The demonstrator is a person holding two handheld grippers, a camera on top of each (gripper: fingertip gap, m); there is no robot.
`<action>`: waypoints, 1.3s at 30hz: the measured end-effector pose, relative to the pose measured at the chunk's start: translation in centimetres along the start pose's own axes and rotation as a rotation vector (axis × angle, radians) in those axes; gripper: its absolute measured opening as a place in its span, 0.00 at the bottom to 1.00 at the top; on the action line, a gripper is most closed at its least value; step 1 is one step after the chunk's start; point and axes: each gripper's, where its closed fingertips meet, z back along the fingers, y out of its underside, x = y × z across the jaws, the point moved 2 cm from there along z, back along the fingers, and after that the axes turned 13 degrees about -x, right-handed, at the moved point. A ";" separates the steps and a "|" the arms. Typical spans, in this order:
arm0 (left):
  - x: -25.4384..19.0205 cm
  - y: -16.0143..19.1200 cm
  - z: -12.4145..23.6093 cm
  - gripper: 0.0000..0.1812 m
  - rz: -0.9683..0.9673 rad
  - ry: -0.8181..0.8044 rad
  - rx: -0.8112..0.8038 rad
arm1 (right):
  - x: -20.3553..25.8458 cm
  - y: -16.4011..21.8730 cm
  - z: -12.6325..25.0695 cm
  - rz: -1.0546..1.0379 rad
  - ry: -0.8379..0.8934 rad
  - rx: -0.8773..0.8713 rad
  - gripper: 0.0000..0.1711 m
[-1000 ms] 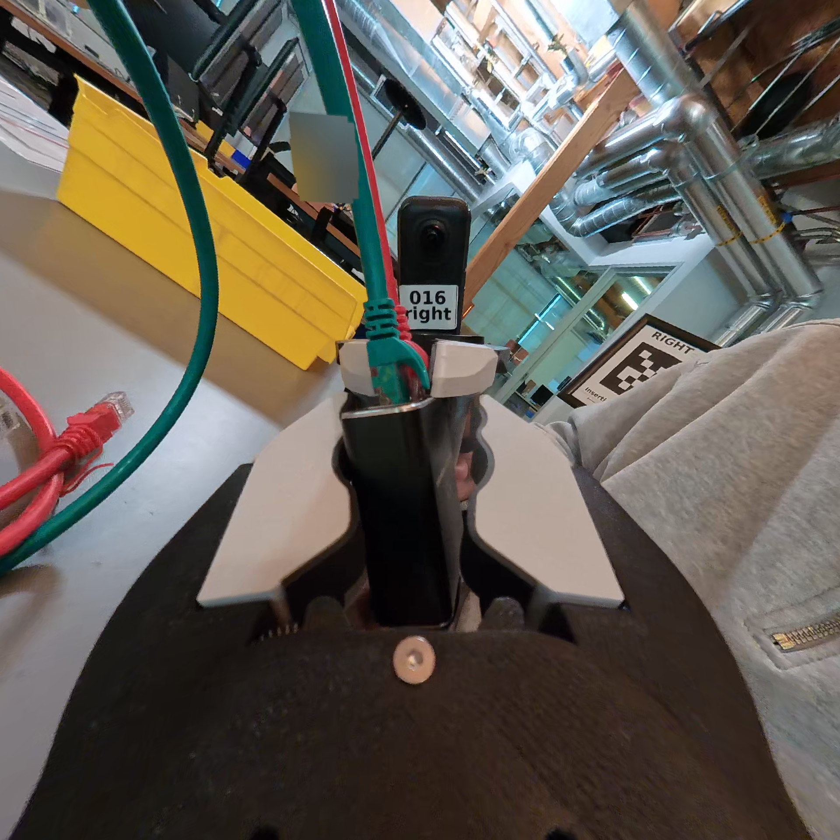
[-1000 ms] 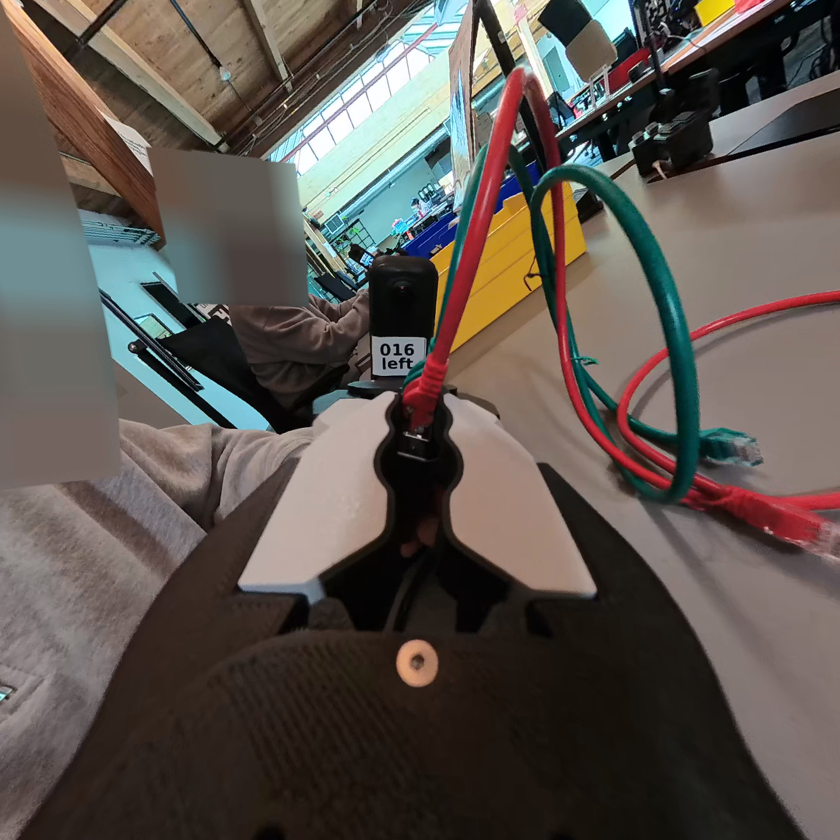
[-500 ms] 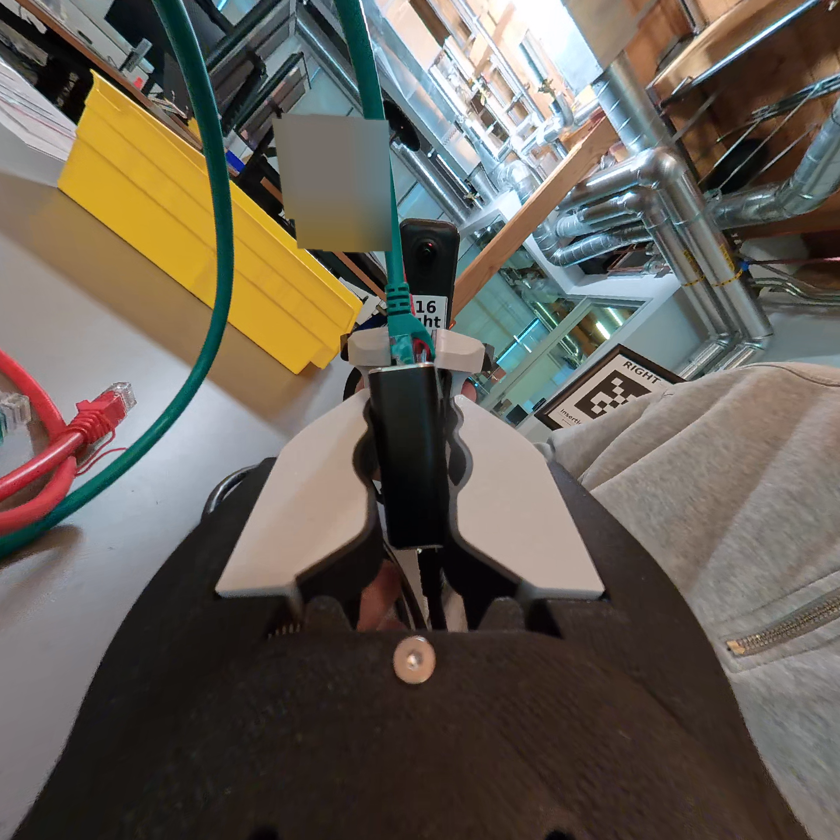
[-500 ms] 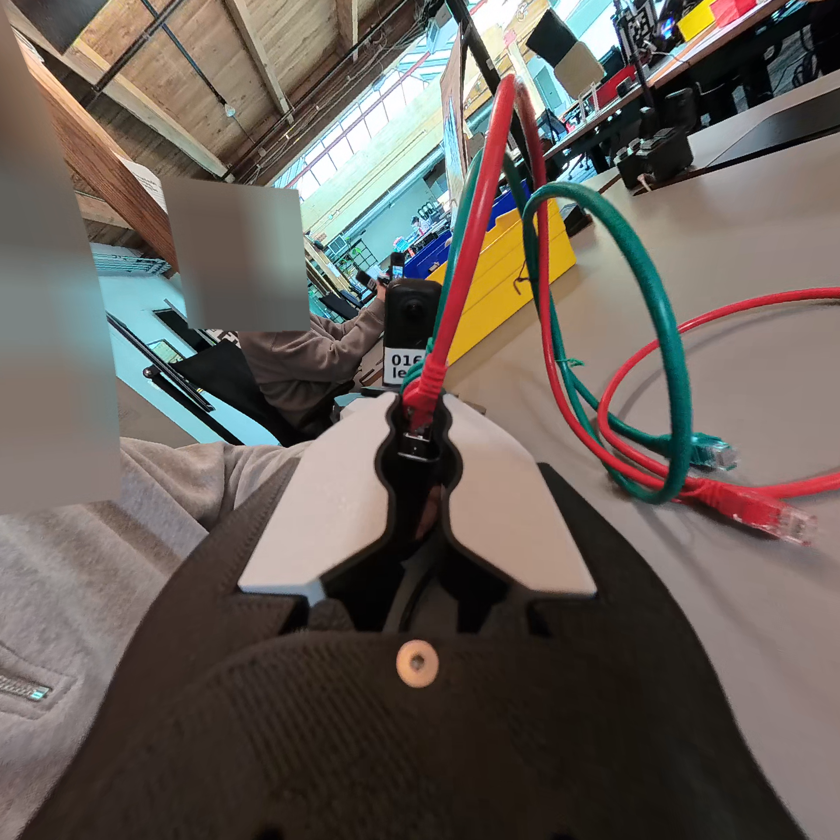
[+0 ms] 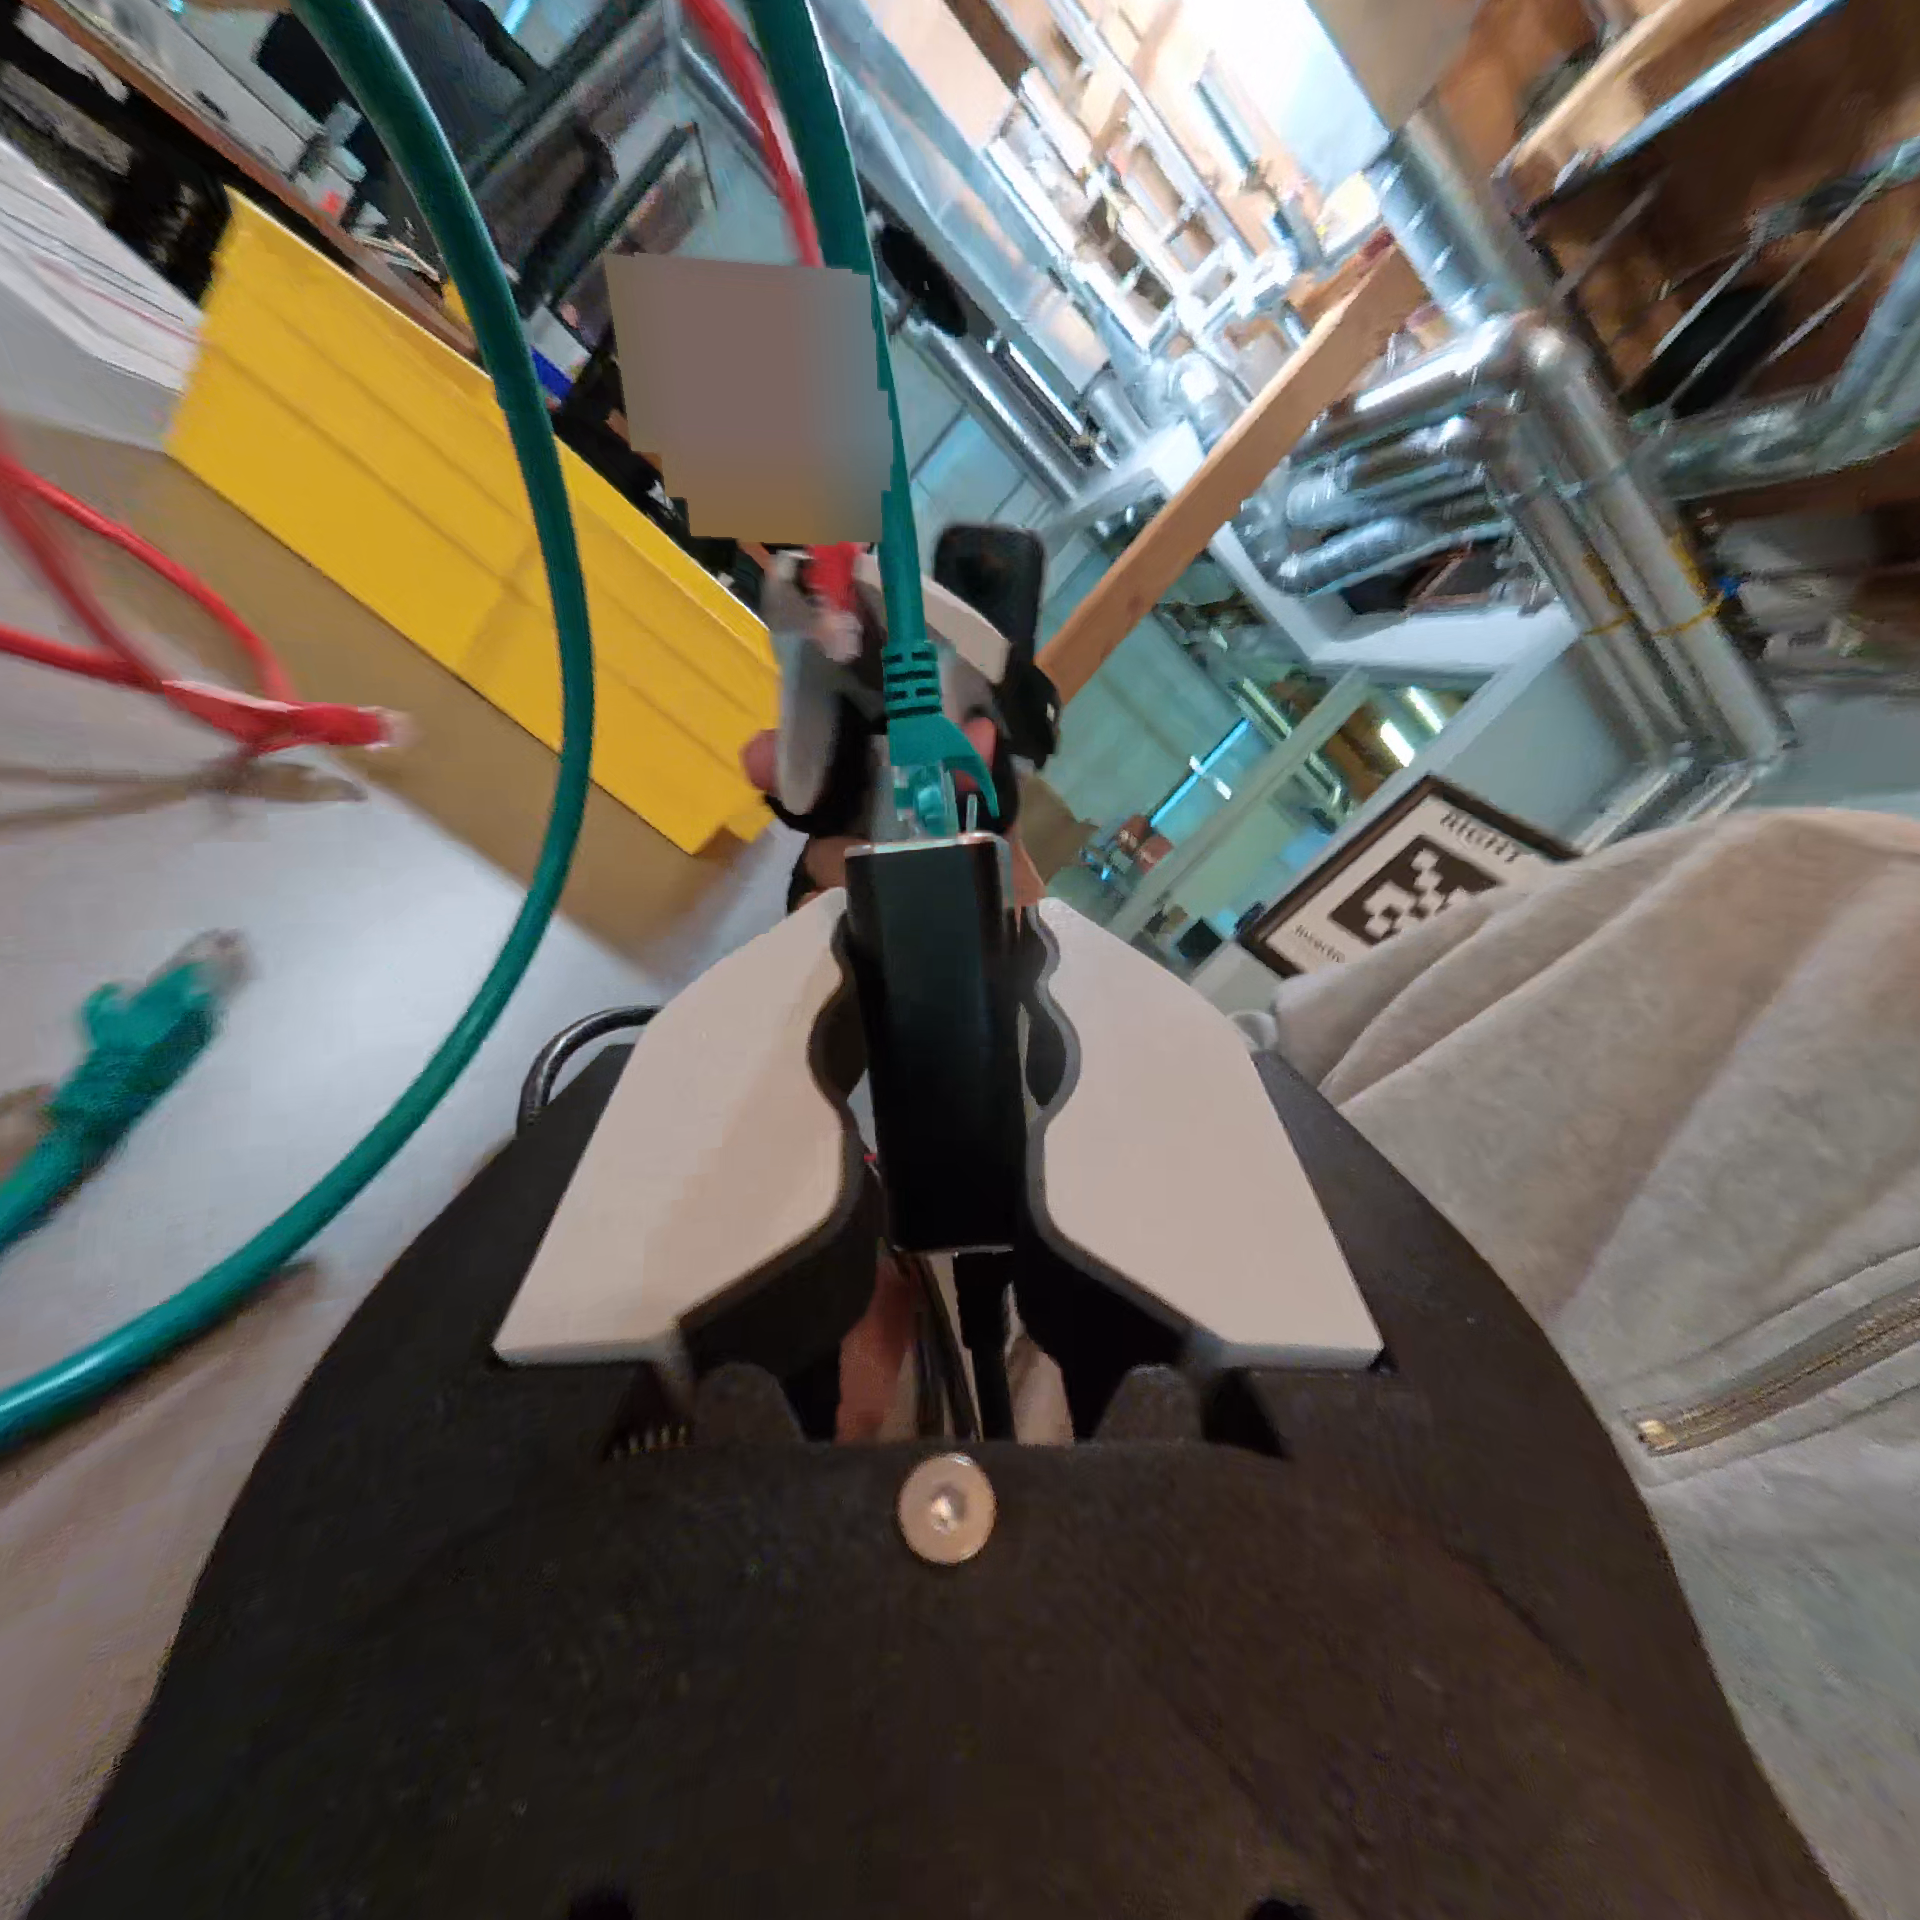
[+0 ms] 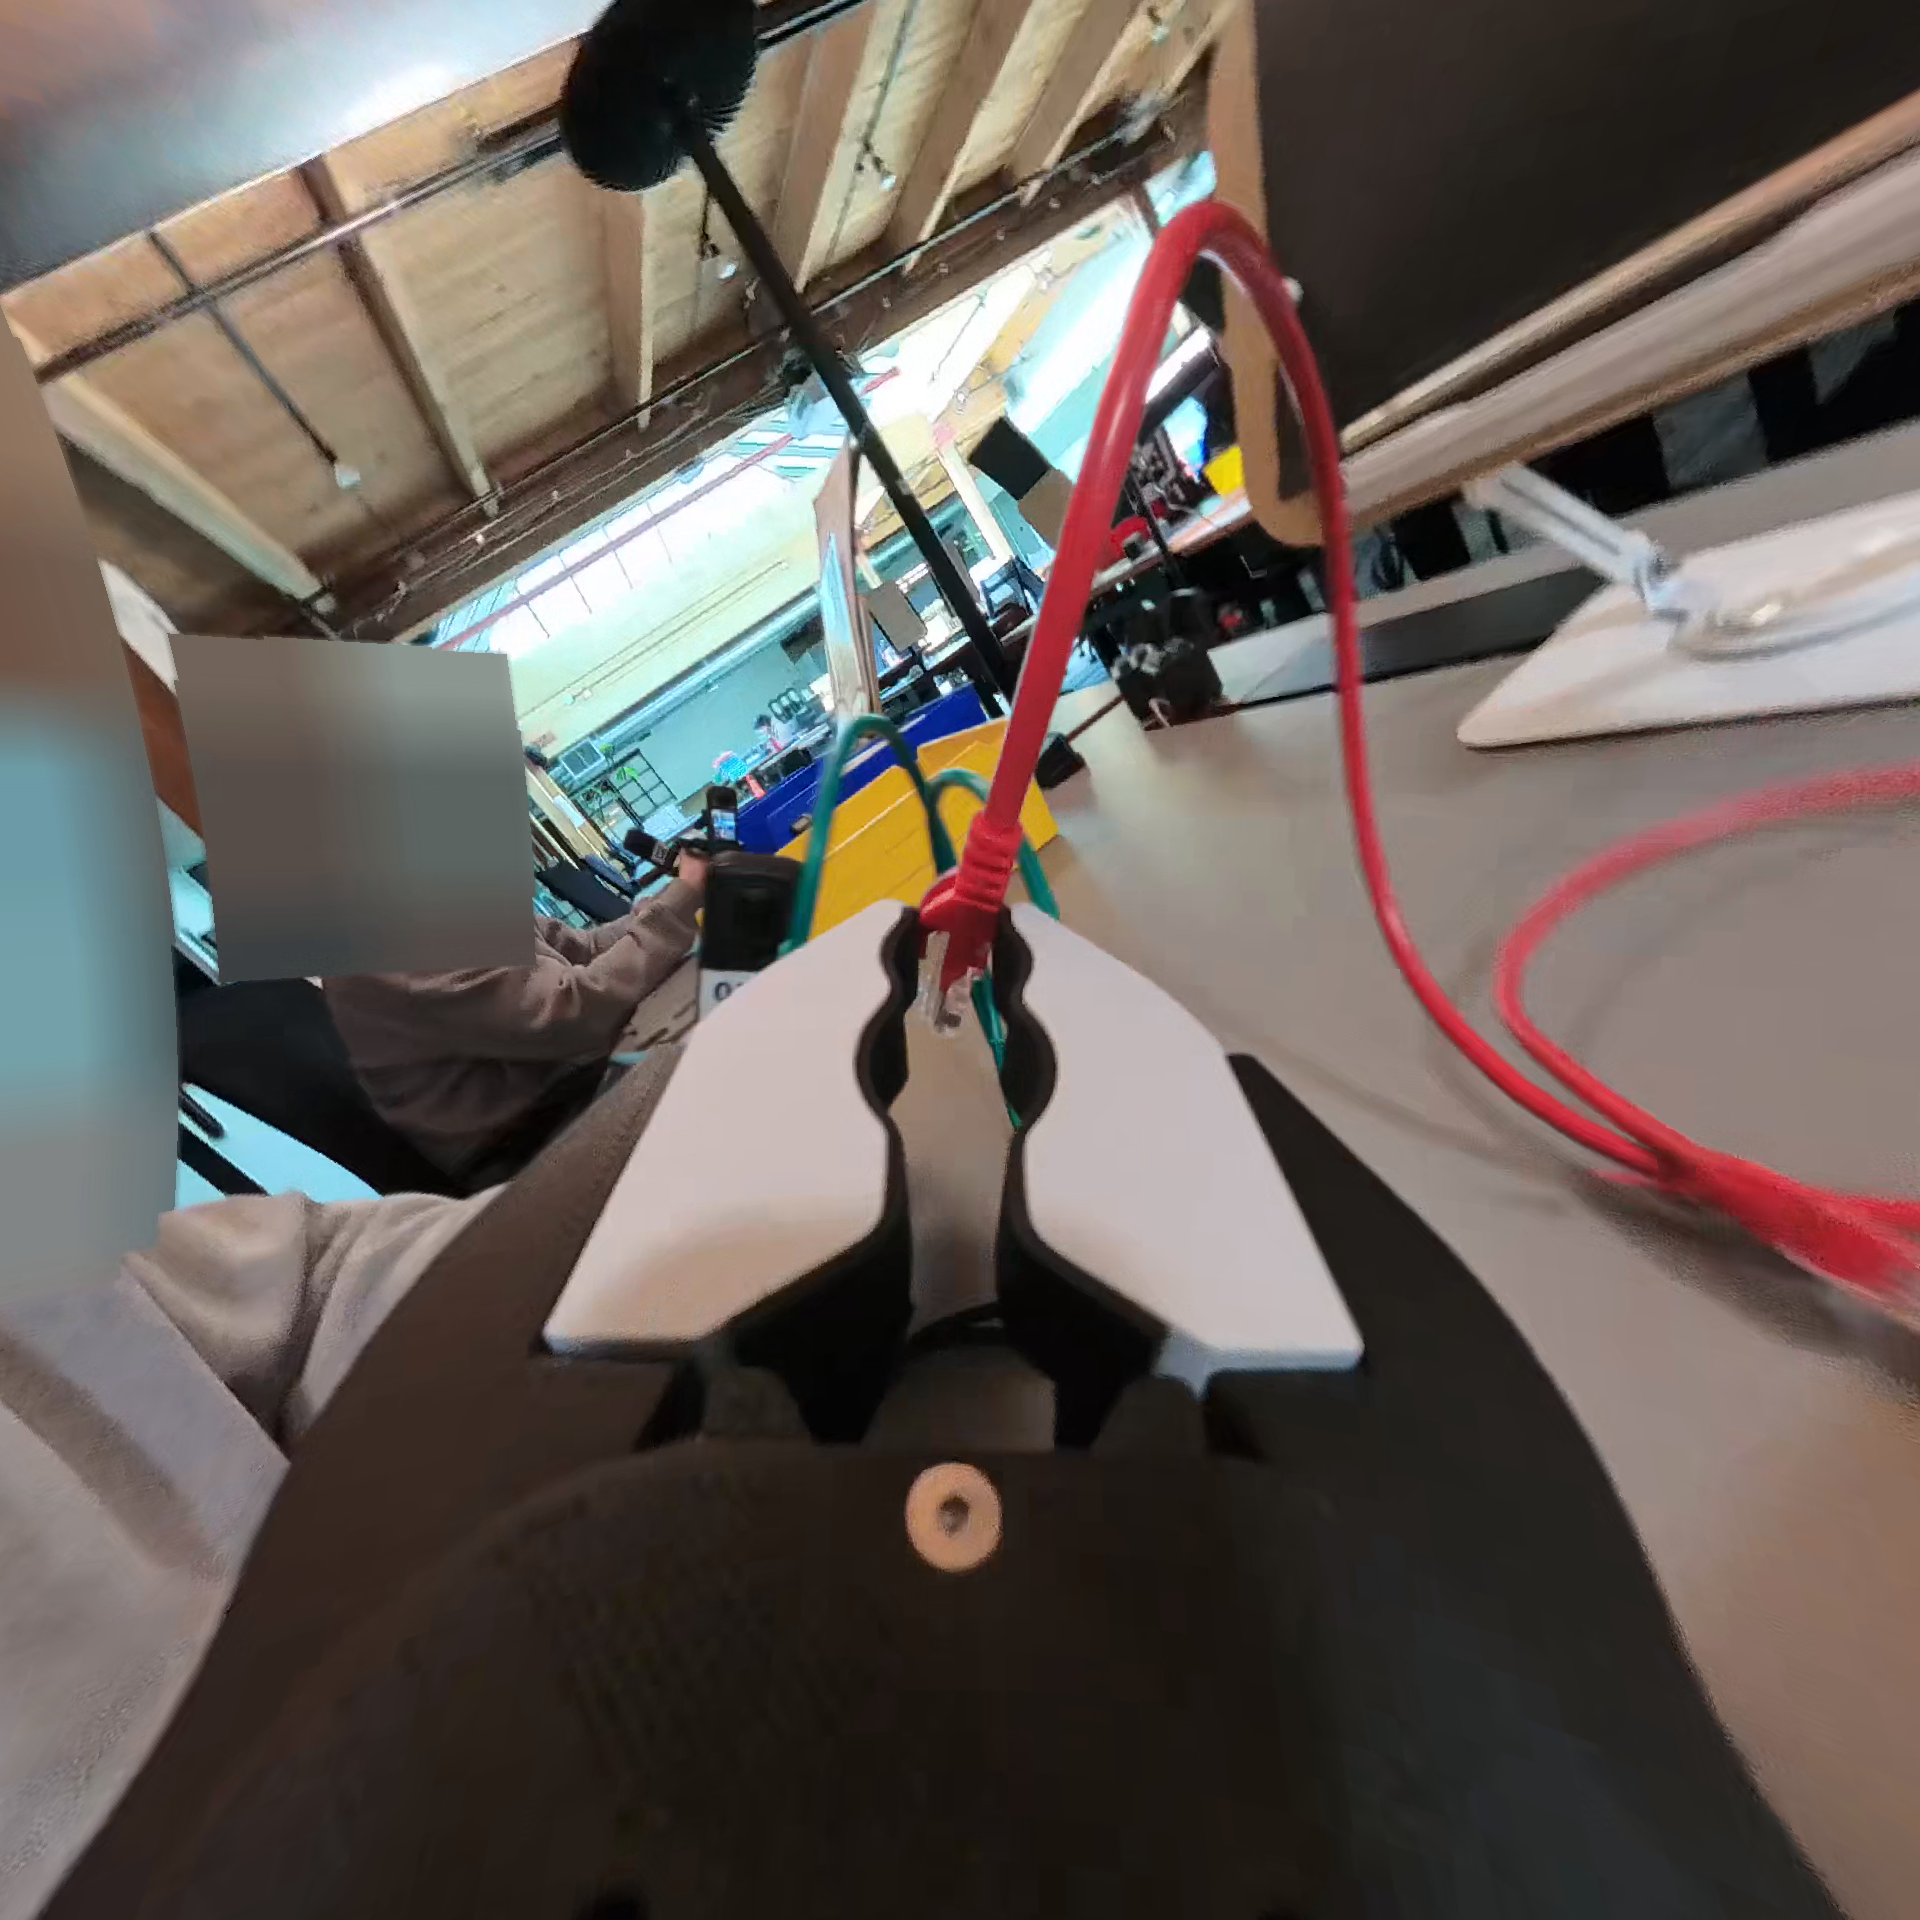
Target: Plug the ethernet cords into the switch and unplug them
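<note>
My left gripper [image 5: 935, 920] is shut on the black switch [image 5: 930, 1060] and holds it upright above the table. A green ethernet plug [image 5: 914, 748] sits in the switch's top end, and its green cord [image 5: 551, 582] loops down to the table. My right gripper [image 6: 956, 930] is shut on a red ethernet plug [image 6: 961, 935], which is free of the switch. Its red cord [image 6: 1330, 665] arches up and down to the right. The right gripper also shows in the left wrist view [image 5: 873, 665], above and behind the switch. The switch is not visible in the right wrist view.
A yellow bin [image 5: 416, 499] stands on the grey table [image 5: 343, 935] behind the cords. A loose red plug [image 5: 301, 722] and a loose green plug [image 5: 135, 1029] lie to the left. A white monitor base [image 6: 1662, 665] stands far right. A grey sleeve [image 5: 1610, 1143] is close on the right.
The red plug has come out of the switch in my right gripper, which has drawn back from it. The green plug stays in. Both views have swung.
</note>
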 end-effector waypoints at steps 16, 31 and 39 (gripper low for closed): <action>3.6 -4.6 3.4 0.14 0.166 -0.076 -0.192 | -4.2 -0.8 1.8 0.181 0.223 0.003 0.32; 3.8 -4.5 3.4 0.14 0.200 -0.075 -0.196 | -8.5 0.8 2.1 0.552 0.393 0.293 0.48; 3.8 -4.4 3.3 0.14 0.200 -0.078 -0.192 | -11.1 3.6 2.7 0.556 0.464 0.534 0.47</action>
